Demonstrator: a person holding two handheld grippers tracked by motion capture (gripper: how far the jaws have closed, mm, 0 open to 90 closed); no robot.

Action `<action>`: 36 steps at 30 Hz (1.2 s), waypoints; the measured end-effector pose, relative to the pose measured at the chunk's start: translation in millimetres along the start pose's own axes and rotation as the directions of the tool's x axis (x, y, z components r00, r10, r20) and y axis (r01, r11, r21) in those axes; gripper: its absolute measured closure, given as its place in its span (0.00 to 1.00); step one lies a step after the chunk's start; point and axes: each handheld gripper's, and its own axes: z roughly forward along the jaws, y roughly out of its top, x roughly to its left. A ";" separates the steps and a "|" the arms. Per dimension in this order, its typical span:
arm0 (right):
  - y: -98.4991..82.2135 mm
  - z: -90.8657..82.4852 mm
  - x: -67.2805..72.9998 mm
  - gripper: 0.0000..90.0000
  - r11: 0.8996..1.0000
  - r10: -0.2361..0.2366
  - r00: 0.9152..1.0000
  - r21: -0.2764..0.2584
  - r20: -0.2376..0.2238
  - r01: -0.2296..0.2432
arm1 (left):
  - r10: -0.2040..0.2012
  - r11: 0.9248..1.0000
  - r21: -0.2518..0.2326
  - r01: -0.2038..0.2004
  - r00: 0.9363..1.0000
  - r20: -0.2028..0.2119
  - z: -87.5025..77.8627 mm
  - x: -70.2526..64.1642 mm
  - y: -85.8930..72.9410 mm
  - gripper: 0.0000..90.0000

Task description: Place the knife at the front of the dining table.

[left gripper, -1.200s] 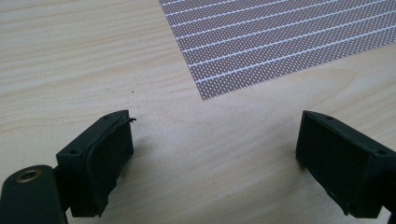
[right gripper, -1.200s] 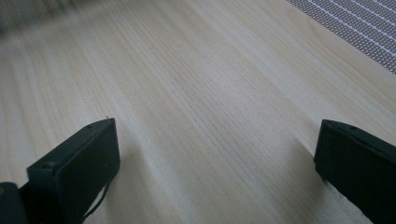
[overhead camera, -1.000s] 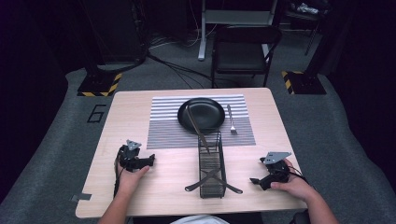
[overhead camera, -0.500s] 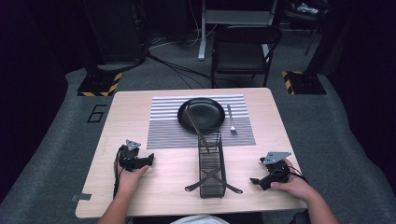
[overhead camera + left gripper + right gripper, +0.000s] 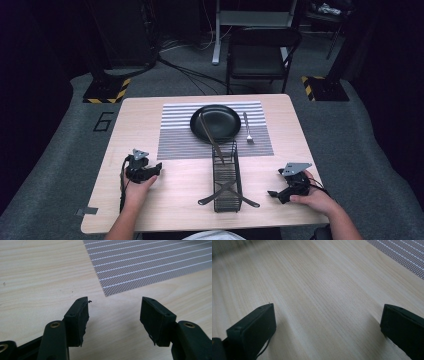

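"Basket [image 5: 226,175] from the high view: where is it, and has anything begun?"

"It stands mid-counter [image 5: 135,115], between the hands, at the near edge of the striped mat [image 5: 170,145]. By my judgement the work is hardly begun: left tongs [image 5: 155,169] and right tongs [image 5: 272,192] rest well apart from it, holding nothing. Plate [image 5: 216,122] and fork [image 5: 247,129] lie on the mat."

"And inside the basket?"

"Long utensils [image 5: 227,192] poke out; which kind, I cannot tell."

"Left gripper view?"

"The left tongs [image 5: 113,315] stand apart over bare wood, nothing between them, though they have just been closing. The mat's corner [image 5: 150,262] lies ahead, its far part cut off."

"Right gripper view?"

"The right tongs [image 5: 327,325] gape wide over bare wood, with a blurred far edge."
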 end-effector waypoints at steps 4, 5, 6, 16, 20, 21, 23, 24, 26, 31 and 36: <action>0.0 0.0 0.0 0.00 1.000 0.000 1.000 0.000 0.000 0.000 | 0.012 1.000 -0.020 -0.012 1.000 0.017 -9.7 -6.1 5.8 0.45; 0.0 0.0 0.0 0.00 1.000 0.000 1.000 0.000 0.000 0.000 | 0.009 1.000 -0.022 -0.009 1.000 0.020 -11.2 -7.4 6.7 0.45; 0.0 0.0 0.0 0.00 1.000 0.000 1.000 0.000 0.000 0.000 | 0.011 1.000 -0.015 -0.010 1.000 0.027 -13.2 -8.3 7.9 0.45; 0.2 0.3 0.2 0.00 1.000 0.003 1.000 0.000 -0.001 -0.003 | 0.014 1.000 -0.027 -0.011 0.996 0.083 -25.2 -20.4 18.1 0.48; 0.2 0.2 0.1 0.00 1.000 0.002 1.000 0.001 -0.002 -0.002 | 0.001 1.000 -0.006 0.000 0.993 0.118 -25.9 -24.6 19.9 0.50; 0.2 0.2 0.1 0.00 1.000 0.002 1.000 0.001 -0.001 -0.002 | 0.004 1.000 -0.008 -0.003 0.993 0.121 -25.6 -25.7 20.6 0.50; 0.2 0.2 0.1 0.00 1.000 0.002 1.000 0.001 -0.001 -0.002 | 0.006 1.000 -0.007 -0.005 0.991 0.133 -25.6 -28.9 23.0 0.51; 0.2 0.3 0.0 0.00 1.000 0.001 1.000 0.000 -0.001 -0.001 | 0.013 1.000 -0.002 -0.013 0.989 0.145 -26.0 -30.9 25.1 0.51; 0.2 0.2 0.1 0.00 1.000 0.002 1.000 0.001 -0.001 -0.002 | 0.023 1.000 -0.004 -0.023 0.988 0.156 -26.3 -34.8 27.5 0.52; 0.1 0.2 0.2 0.00 1.000 0.003 1.000 0.000 0.001 -0.003 | 0.066 0.998 0.005 -0.068 0.980 0.187 -28.9 -45.1 35.2 0.54; 0.1 -0.1 0.2 0.00 1.000 0.001 1.000 0.002 0.005 -0.001 | 0.064 0.998 0.001 -0.066 0.973 0.221 -29.1 -54.6 43.1 0.55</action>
